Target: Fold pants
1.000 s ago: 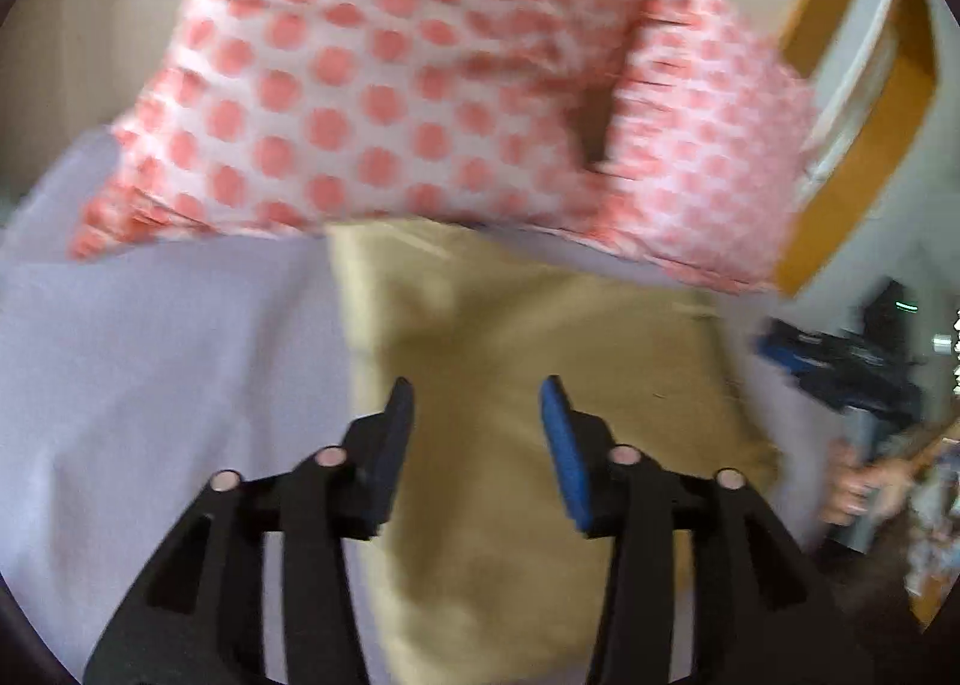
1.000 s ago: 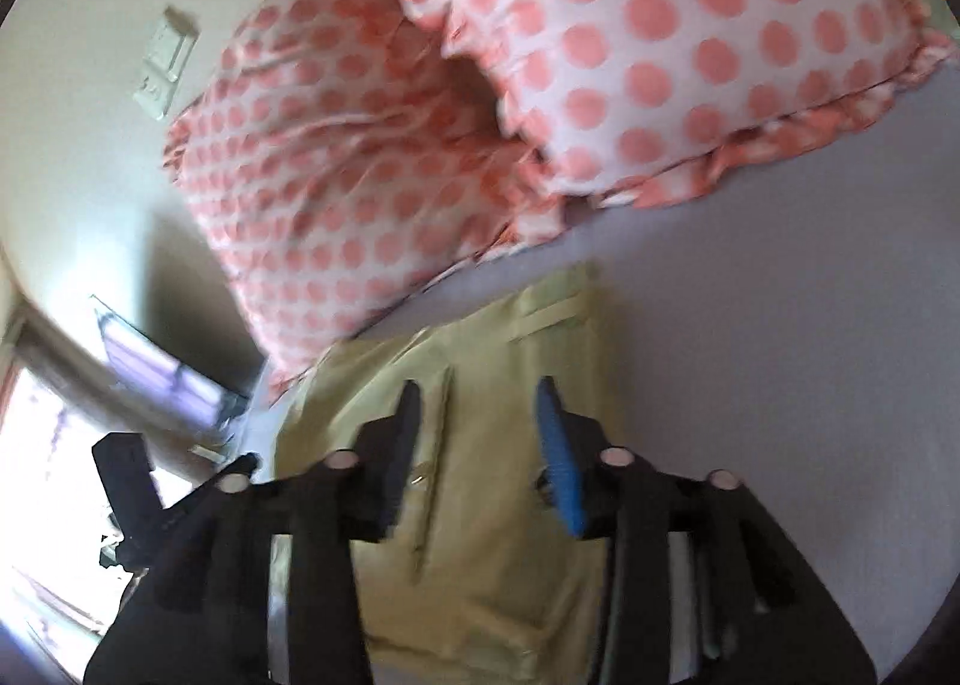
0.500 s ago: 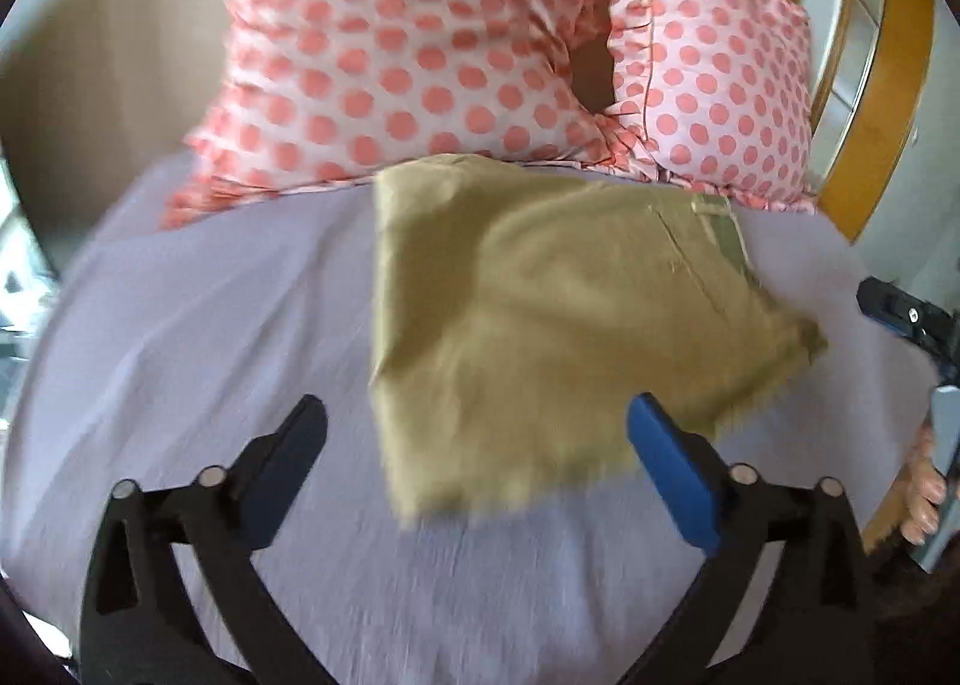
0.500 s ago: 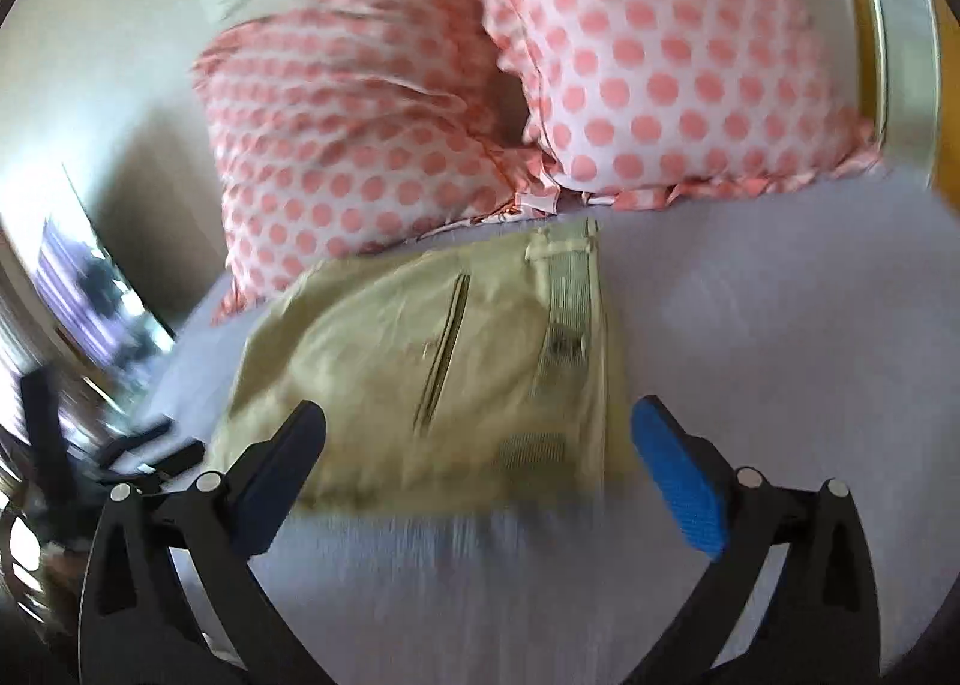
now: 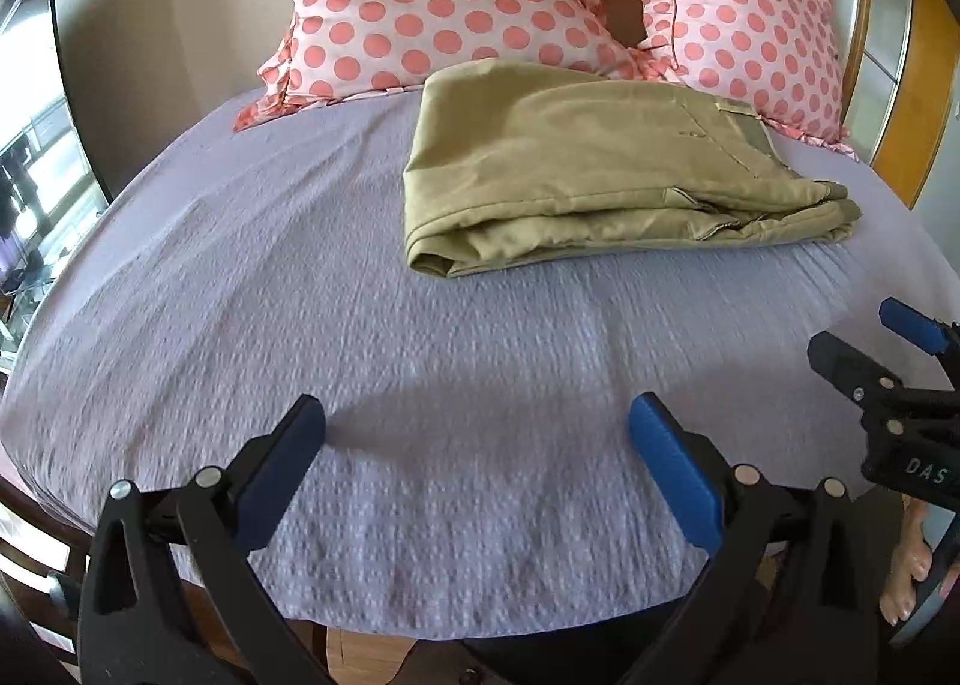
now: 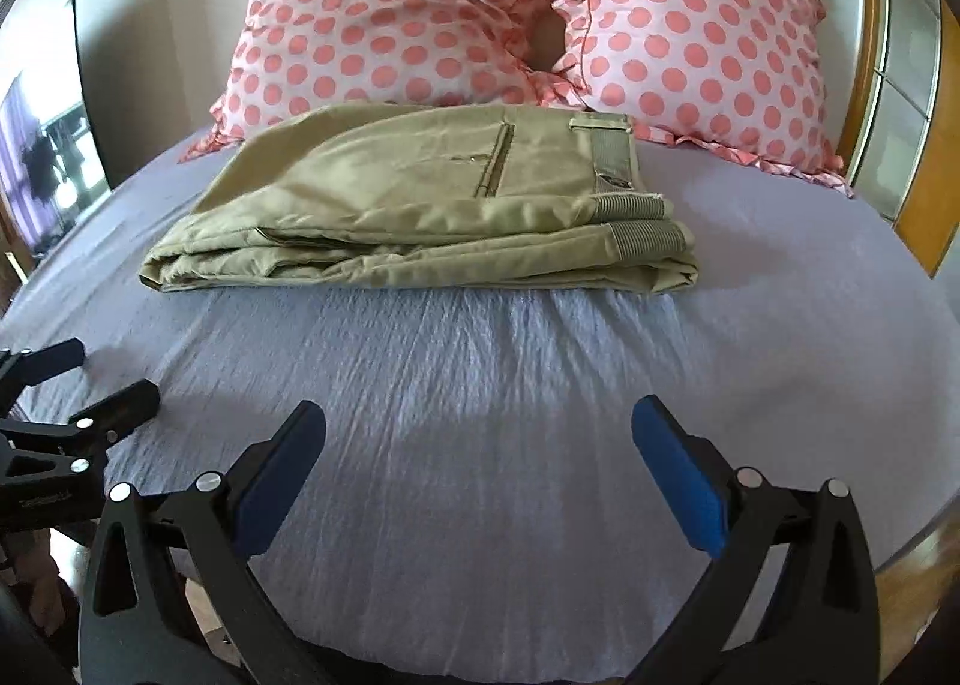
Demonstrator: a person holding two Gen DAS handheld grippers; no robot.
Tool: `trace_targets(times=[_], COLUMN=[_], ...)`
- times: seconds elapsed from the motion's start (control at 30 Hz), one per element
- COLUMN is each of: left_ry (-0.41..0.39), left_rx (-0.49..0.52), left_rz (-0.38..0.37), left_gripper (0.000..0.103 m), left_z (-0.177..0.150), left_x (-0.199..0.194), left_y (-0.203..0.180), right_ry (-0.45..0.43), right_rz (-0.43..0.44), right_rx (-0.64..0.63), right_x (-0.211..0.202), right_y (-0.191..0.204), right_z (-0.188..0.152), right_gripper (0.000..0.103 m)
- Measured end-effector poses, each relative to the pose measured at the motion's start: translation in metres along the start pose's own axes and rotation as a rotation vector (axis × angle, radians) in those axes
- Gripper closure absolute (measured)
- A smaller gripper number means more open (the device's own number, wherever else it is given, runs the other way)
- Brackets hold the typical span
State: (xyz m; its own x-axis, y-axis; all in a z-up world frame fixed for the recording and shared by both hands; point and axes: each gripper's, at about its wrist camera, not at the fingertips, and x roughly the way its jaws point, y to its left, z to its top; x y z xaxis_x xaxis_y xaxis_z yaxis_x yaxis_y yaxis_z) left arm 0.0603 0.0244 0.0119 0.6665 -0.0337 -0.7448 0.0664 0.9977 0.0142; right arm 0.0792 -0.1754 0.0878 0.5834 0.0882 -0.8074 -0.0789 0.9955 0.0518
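Note:
The khaki pants (image 5: 576,169) lie folded in a flat stack on the lavender bed sheet (image 5: 312,289), close to the pillows. They also show in the right wrist view (image 6: 420,205), waistband to the right. My left gripper (image 5: 477,436) is open and empty, well back from the pants near the bed's front edge. My right gripper (image 6: 478,436) is open and empty, also back near the front edge. Each gripper shows at the side of the other's view: the right gripper (image 5: 864,355) and the left gripper (image 6: 90,379).
Two pink polka-dot pillows (image 5: 456,7) (image 5: 744,25) lean against the wall behind the pants. A wooden frame (image 5: 918,85) stands at the right. A dark screen (image 6: 48,145) stands at the left. A bare foot (image 5: 906,571) shows below the bed's edge.
Both grippers opened wide and pulled back from the pants toward the bed's front edge. The pants now lie released and folded on the sheet.

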Motion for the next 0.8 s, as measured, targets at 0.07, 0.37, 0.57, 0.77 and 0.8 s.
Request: trace_targets(times=[0.07,0.37,0.57,0.77,0.8], left_ry=[-0.013,-0.047,-0.053,-0.053,-0.053], left_rx=[0.0,0.006,0.006,0.007,0.007], left_rz=[-0.002,-0.001,-0.001,0.0,0.0], left_gripper=[0.002,0.002,0.002,0.002,0.002], left_z=[-0.0033,-0.007,-0.0075,-0.0075,-0.0076], left_x=[-0.0013,-0.0027,-0.0031,-0.003,-0.003], left_y=[-0.0001,-0.0015,-0.0016,-0.002,-0.0021], right_ry=[0.025,0.018,0.021,0.019,0.019], right_rz=[0.0,-0.015,-0.016,-0.015,-0.015], right_rx=[0.02,0.025,0.024,0.024,0.024], right_x=[0.0038,0.0003,0.0007,0.0006,0.0006], right_y=[-0.0017,-0.0012,-0.0009,-0.0009,-0.0009], right_z=[-0.0032,-0.0062,-0.0064,-0.0066,-0.0066], right_gripper=[0.001,0.001,0.001,0.001,0.001])
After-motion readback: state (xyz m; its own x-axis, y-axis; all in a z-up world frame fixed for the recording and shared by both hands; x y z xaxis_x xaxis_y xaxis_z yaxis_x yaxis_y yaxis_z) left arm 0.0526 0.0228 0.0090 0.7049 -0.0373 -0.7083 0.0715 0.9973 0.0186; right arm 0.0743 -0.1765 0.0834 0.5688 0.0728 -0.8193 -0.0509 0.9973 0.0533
